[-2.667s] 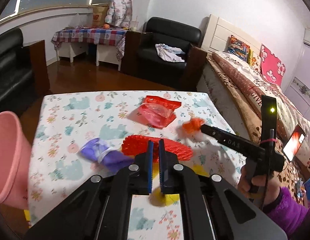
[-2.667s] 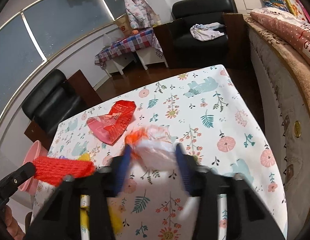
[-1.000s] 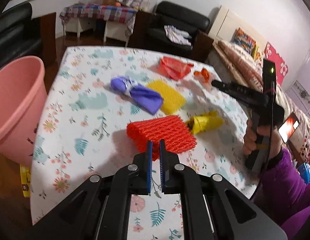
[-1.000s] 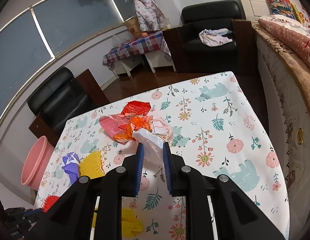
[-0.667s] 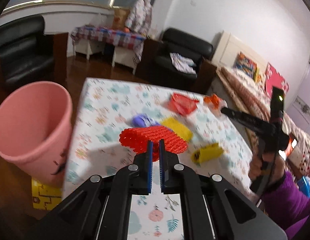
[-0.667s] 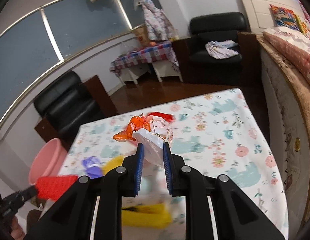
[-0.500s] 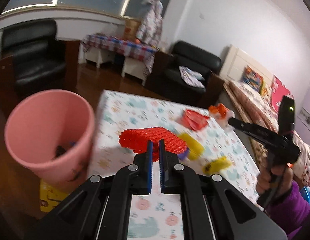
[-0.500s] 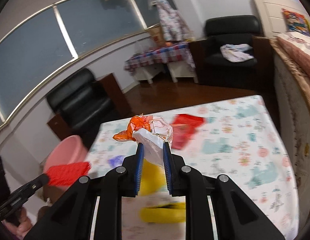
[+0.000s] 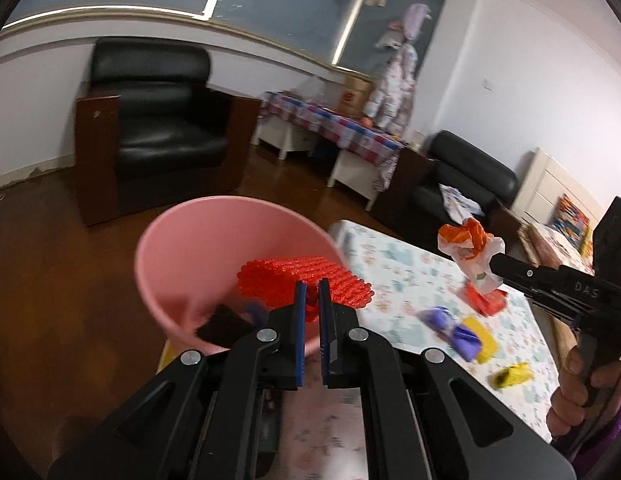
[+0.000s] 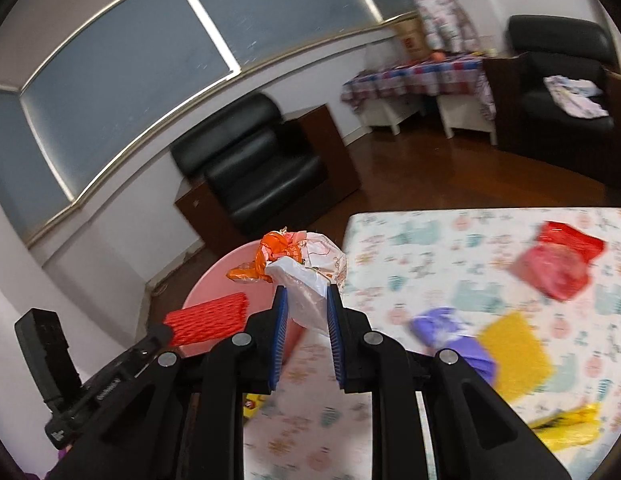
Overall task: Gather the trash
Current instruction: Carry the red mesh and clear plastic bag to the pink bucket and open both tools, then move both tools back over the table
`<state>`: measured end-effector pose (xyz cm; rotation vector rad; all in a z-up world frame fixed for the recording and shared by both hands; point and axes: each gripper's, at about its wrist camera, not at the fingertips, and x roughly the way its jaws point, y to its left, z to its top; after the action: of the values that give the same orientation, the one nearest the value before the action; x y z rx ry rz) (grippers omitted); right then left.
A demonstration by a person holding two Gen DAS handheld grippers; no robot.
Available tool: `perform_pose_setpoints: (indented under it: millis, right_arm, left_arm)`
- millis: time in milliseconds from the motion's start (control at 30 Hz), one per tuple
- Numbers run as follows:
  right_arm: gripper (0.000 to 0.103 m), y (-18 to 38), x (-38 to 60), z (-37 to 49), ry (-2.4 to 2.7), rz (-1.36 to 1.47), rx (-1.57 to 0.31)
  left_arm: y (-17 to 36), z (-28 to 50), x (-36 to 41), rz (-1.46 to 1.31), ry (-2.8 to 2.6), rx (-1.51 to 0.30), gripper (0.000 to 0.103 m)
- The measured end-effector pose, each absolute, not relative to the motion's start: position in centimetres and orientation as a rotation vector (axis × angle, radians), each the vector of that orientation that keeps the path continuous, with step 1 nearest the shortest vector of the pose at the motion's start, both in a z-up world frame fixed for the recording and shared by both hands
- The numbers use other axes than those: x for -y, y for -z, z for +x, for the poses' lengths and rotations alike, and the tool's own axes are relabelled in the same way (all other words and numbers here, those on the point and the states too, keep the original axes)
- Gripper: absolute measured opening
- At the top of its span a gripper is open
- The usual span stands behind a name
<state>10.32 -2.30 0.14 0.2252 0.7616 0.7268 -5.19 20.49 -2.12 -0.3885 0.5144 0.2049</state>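
While we held both tools over the bin side of the table, we noted these things:

Left gripper [image 9: 312,294]: its two blue fingers were pressed almost together and pinched the edge of the red foam net [image 9: 306,280]; we held this net just above the mouth of the pink bin [image 9: 182,252].

Right gripper [image 10: 304,304]: its fingers pinched the white and orange wrapper [image 10: 298,268], which stood up between them; we held it in the air near the corner of the table, with the pink bin behind it.

Pink bin: it stood on the brown floor, just beside the table [image 10: 450,248]; some dark pieces lay at its bottom, but we could not tell what they were.

Table: it carried a cloth with flowers and pale blue animals.

Trash on the table: a red plastic bag [image 10: 558,268], a purple wrapper [image 10: 450,334], a yellow foam net [image 10: 514,356] touching the purple one, and a yellow wrapper [image 10: 566,428] nearer to us, blurred.

Room: a black armchair [image 9: 150,128] stood behind the bin.
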Motion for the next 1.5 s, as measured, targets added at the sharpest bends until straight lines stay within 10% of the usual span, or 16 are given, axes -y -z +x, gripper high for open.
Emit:
perform_pose_setpoints:
  millis: [400, 567, 767, 1500]
  right_arm:
    - [0.021, 2.5, -8.2, 10.4, -0.829, 0.120, -0.857]
    - [0.023, 3.3, -10.0, 10.7, -0.852, 0.095, -0.869]
    - [0.042, 3.9, -11.2, 11.0, -0.876, 0.086, -0.882]
    - [0.045, 4.1, 0.5, 5.9, -0.727, 0.085, -0.879]
  left_arm:
    - [3.8, -5.1, -23.6, -0.455, -0.262, -0.555, 0.006]
    - [4.2, -5.2, -24.4, -0.491, -0.253, -0.562, 0.039]
    - [4.3, -5.2, -24.4, -0.476, -0.252, -0.562, 0.041]
    - [2.1, -5.5, -18.8, -0.425, -0.151, -0.556, 0.041]
